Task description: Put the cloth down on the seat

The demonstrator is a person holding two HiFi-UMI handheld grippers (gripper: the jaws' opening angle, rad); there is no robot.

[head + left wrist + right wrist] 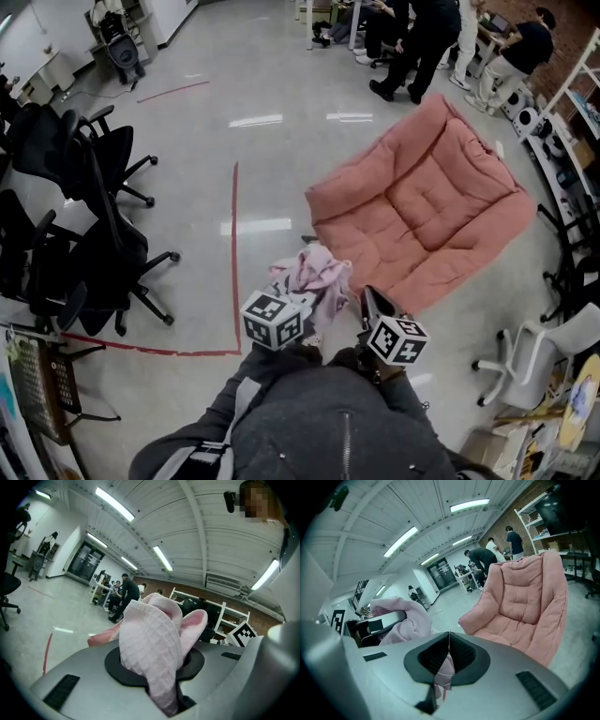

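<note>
Just short of the pink cushioned floor seat (525, 606), the left gripper (157, 667) is clamping a thick fold of the pale pink waffle-weave cloth (150, 639), while the right gripper (448, 660), nearly closed, is pinching its edge. Release only once it is lowered above the cushion.

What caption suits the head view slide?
Left gripper and right gripper hold a pink cloth beside the pink floor chair.

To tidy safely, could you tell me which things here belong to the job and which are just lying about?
Job: pale pink waffle-weave cloth, padded pink fabric seat, left tool, right tool.
Lying about: black wheeled office chairs, white swivel chair.
</note>
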